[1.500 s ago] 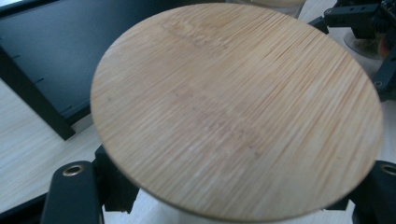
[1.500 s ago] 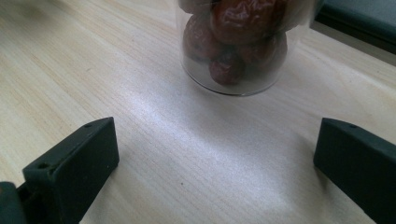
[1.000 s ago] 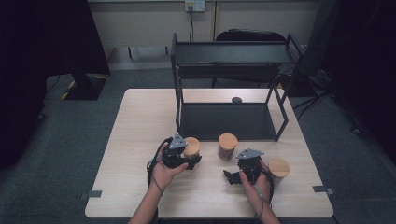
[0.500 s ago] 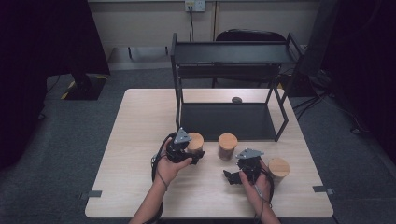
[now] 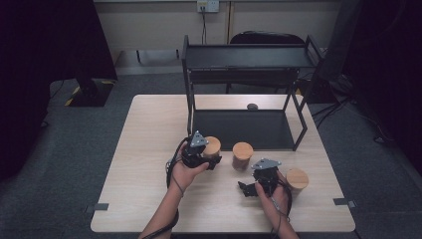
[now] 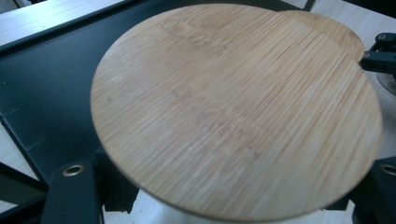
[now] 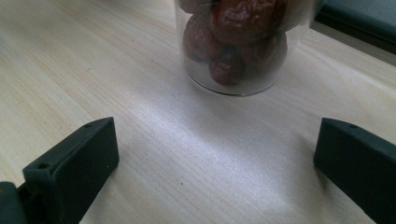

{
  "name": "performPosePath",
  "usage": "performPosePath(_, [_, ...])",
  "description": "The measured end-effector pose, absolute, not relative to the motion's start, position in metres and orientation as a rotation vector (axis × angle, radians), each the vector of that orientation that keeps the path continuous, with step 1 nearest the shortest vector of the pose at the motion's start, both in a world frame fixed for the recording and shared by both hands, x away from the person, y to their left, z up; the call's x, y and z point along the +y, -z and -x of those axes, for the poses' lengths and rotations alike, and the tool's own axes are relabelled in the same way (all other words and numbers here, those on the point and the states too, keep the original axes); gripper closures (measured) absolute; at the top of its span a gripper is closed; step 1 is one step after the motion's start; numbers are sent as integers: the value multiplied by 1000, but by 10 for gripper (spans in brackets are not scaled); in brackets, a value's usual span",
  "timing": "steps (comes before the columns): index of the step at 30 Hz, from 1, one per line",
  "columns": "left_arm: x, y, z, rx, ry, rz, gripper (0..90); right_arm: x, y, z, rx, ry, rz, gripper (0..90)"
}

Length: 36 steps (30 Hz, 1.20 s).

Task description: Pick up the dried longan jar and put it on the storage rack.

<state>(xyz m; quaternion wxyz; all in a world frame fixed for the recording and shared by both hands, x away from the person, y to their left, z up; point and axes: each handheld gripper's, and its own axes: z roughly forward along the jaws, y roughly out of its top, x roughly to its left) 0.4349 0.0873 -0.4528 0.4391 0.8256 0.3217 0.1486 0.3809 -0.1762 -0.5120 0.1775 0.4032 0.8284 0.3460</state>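
Note:
Three glass jars with bamboo lids stand in front of a black rack [image 5: 249, 57]. My left gripper [image 5: 213, 159] is shut on the left jar [image 5: 213, 145]. In the left gripper view that jar's lid [image 6: 238, 107] sits between the jaws, over the rack's dark lower shelf [image 6: 42, 93]. The middle jar [image 5: 242, 155] holds red dried fruit and stands on the table. My right gripper [image 5: 245, 188] rests low on the table, open and pointing at that jar [image 7: 238, 42], which is apart from the fingers [image 7: 74, 168]. The right jar [image 5: 297, 179] stands beside the right hand.
The rack has a top shelf and a lower shelf [image 5: 239, 129] at table level, with slanted legs at its right end. A small dark object [image 5: 252, 106] lies on the table behind the rack. A chair stands beyond the table's far edge.
My left gripper has carried its jar a little away from the person, toward the rack's lower shelf. The right gripper and the other two jars have stayed put.

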Motion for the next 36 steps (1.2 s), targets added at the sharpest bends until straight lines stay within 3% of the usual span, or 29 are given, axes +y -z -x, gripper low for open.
performPosePath(36, [70, 449, -467, 831, -368, -2036, 258, -176, 512, -381, 2343, -981, -1141, 0])
